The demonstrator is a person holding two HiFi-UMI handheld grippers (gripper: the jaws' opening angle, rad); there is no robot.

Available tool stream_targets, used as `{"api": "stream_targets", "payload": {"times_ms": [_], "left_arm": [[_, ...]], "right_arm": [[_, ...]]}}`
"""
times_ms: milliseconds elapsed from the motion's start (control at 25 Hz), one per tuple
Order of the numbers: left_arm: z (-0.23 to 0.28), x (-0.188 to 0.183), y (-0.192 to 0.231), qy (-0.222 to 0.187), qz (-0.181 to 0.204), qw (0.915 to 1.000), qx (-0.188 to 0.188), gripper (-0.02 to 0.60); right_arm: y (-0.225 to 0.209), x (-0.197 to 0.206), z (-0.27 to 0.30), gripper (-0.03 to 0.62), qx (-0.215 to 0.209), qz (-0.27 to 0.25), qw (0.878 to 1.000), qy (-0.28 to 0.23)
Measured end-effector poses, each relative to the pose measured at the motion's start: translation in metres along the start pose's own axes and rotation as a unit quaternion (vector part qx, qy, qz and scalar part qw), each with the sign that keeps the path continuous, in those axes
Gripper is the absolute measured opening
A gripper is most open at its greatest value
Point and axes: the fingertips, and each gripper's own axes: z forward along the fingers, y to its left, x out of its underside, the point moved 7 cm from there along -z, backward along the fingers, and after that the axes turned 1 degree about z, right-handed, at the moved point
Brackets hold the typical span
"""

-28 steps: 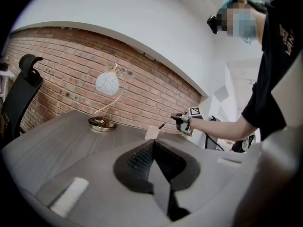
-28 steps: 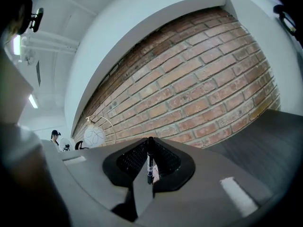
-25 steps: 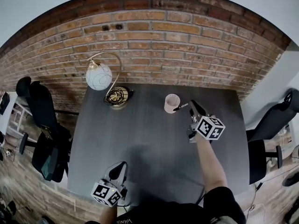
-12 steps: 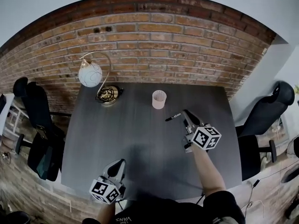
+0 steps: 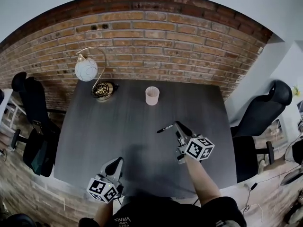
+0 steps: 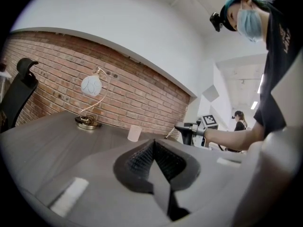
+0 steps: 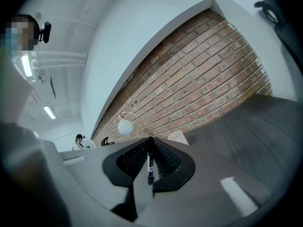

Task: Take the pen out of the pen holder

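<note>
**Fig. Pen out of the holder, clamped in my right gripper.**

My right gripper (image 5: 176,125) has its jaws closed on the pen (image 5: 164,128). In the head view the pen sticks out to the gripper's left, and in the right gripper view it stands upright between the pads. The pen appears to hang clear of the table (image 5: 94,136), though the steep head view leaves that uncertain. The holder (image 5: 152,96), a pale cup, stands well ahead of this gripper and a little to its left, apart from the pen. My left gripper (image 5: 116,162) is at the table's near edge, well to the left of the right one, with its jaws together and nothing between them. A lamp (image 5: 86,69) stands far ahead of the left gripper, by the brick wall (image 5: 189,46).
</note>
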Motion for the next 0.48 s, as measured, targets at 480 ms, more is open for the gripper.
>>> {"api": "stream_targets", "payload": {"times_ms": [480], "left_arm": [[0.0,0.014,-0.041,-0.015,0.002,0.9999,-0.002,0.037]], "right_arm": [[0.017,0.033,-0.047,0.04,-0.047,0.011,0.998,0.036]]}}
